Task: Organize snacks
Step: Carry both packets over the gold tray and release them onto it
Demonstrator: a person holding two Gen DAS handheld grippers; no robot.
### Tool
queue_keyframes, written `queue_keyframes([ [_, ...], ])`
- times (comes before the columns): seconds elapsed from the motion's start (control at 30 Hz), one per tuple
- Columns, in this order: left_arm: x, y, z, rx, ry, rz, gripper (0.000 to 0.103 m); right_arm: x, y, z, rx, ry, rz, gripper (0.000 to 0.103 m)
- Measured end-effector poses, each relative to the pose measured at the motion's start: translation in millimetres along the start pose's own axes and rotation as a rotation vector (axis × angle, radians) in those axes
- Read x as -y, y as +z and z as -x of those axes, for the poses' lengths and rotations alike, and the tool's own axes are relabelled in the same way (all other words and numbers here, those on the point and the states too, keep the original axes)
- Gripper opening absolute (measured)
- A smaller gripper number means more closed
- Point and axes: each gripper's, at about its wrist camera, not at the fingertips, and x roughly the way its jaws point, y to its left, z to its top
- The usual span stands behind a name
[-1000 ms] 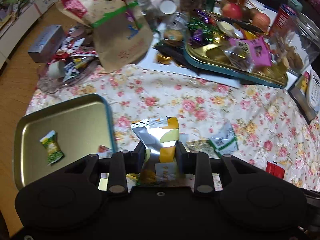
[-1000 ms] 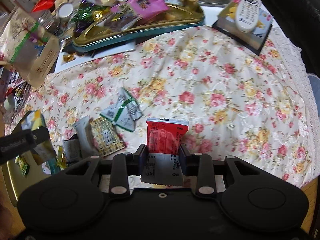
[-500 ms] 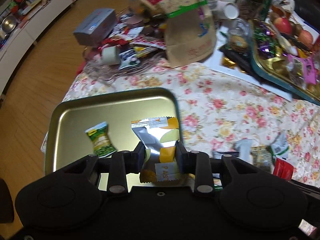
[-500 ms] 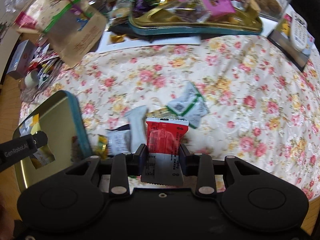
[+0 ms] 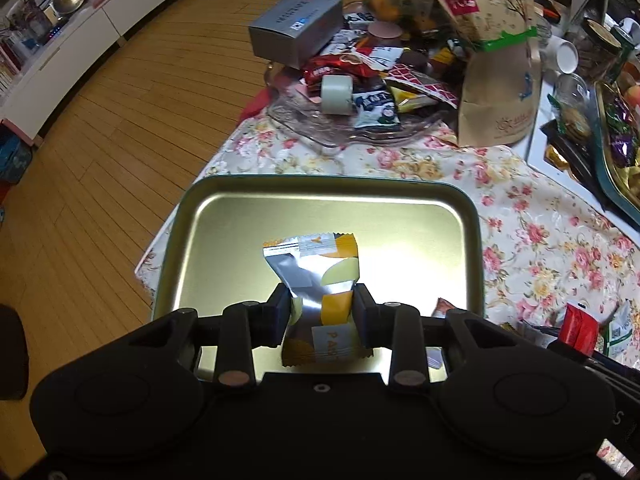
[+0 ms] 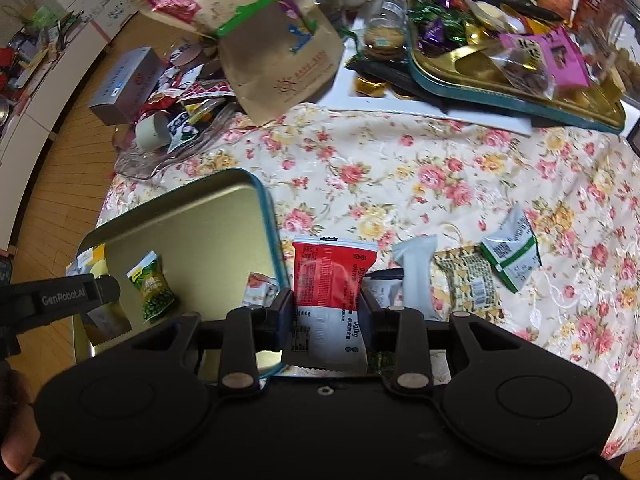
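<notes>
Left tongs, opening, hold a silver packet over the gold tray. Right tongs pinch a red packet; loose snack packets lie beside.

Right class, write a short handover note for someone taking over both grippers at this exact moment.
Left gripper: jaws opening, silver-and-yellow foil snack packet between them, above the gold rectangular metal tray.
Right gripper: shut on a red-and-white snack sachet, beside the tray's rim.
Done: green pea packet lies in the tray.
Left: drop both packets in, then collect the loose packets on the floral tablecloth.
</notes>
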Motion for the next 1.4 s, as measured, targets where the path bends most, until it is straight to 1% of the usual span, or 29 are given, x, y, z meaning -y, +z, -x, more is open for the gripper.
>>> queue_keyframes([
  [0.1, -9.7, 1.0, 2.7, 0.018, -0.005, 0.031, 0.042, -5.8, 0.2, -1.9, 0.000, 0.011, 0.008, 0.036],
  [0.2, -18.2, 2.1, 3.0, 0.019, -0.003, 0.061, 0.043, -12.5, 0.0, -3.2, -0.003, 0.029, 0.018, 0.036],
  [0.33, -28.3, 3.0, -3.4, -0.009, 0.003, 0.102, 0.043, -24.3, -2.1, -3.1, 0.002, 0.048, 0.047, 0.036],
  [0.47, -38.0, 1.9, -12.2, -0.059, -0.016, 0.144, 0.042, -36.2, -3.5, -3.5, 0.005, 0.075, 0.071, 0.036],
  [0.7, -42.7, -1.5, -15.5, -0.077, -0.017, 0.146, 0.042, -62.4, -10.8, -3.7, 0.030, 0.092, 0.159, 0.037],
  [0.77, -43.4, -1.6, -15.7, -0.080, -0.018, 0.147, 0.042, -69.7, -13.2, -3.3, 0.035, 0.101, 0.181, 0.041],
  [0.83, -44.8, -1.4, -16.4, -0.083, -0.020, 0.152, 0.042, -74.6, -15.5, -2.2, 0.045, 0.108, 0.201, 0.049],
  [0.93, -45.6, -1.3, -16.6, -0.086, -0.023, 0.157, 0.042, -81.7, -19.4, 0.6, 0.046, 0.138, 0.244, 0.057],
  [1.0, -45.0, -1.4, -16.6, -0.088, -0.025, 0.157, 0.042, -83.7, -21.6, 1.0, 0.039, 0.147, 0.258, 0.057],
  [1.1, -42.9, -1.8, -16.4, -0.091, -0.030, 0.149, 0.042, -82.0, -22.3, -2.9, 0.023, 0.122, 0.254, 0.058],
  [1.27, -35.0, -2.7, -17.7, -0.103, -0.036, 0.114, 0.042, -69.1, -17.1, -11.4, -0.020, 0.059, 0.205, 0.058],
  [1.4, -25.2, -4.5, -17.4, -0.109, -0.044, 0.082, 0.043, -56.0, -12.4, -16.4, -0.031, -0.041, 0.174, 0.062],
])
